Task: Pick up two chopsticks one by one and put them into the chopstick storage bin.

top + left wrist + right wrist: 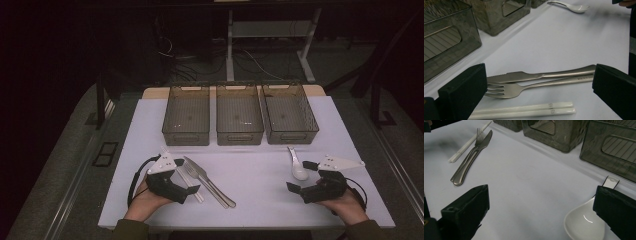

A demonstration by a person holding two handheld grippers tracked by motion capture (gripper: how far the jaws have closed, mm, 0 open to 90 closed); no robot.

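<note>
Cutlery — knife (534, 75), fork (524, 87), chopsticks (524, 110) bunched touching nr front-left of tabletop (260, 175), spoon (299, 167) nr front-right — w/ both left gripper (186, 186) & right gripper (300, 176) wide, empty: risk of pinching two pcs together or skidding one off.

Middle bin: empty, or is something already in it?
Empty: the middle bin shows only its bare ribbed floor from above; knife, fork and spoon lie on the table.

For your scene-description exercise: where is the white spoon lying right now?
In the high view the white spoon lies on the table's right side, in front of the rightmost bin, just left of the right gripper, whose jaws stand open.
</note>
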